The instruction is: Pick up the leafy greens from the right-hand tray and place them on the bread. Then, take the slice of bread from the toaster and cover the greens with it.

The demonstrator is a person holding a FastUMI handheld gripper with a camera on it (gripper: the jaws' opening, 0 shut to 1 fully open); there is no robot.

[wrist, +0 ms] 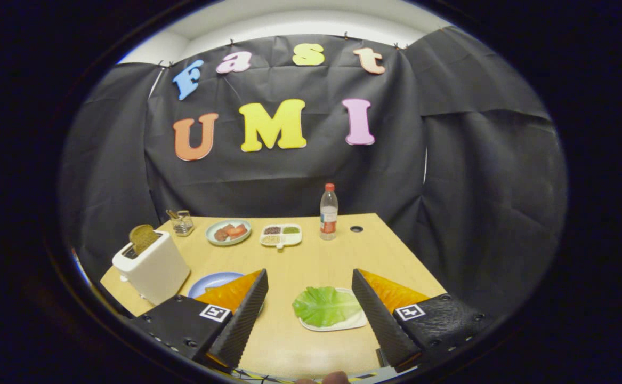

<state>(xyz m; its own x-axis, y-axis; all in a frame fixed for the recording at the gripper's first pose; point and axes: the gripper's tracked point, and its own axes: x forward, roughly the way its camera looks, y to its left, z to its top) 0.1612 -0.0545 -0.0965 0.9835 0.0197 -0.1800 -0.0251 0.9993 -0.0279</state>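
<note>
Tongs [309, 290] spread wide, nothing between the fingers, hovering above the near part of the wooden table [316, 256]. Leafy greens [325, 305] lie flat on a white tray [354, 321], just inside the right finger [380, 314], low between the two fingers, not touched. Blue plate [212, 281] sits partly hidden behind the left finger [241, 314]; cannot tell what is on it. White toaster [152, 266] stands left of the blue plate, a bread slice [143, 237] sticking up from its slot. Beyond the fingers, at the far side of the table: a small glass holder [183, 222], a pale green plate with red food [228, 232], a white divided dish [281, 235], and a clear bottle with a red cap [329, 212] standing upright. A fingertip [336, 378] shows at the near edge.
</note>
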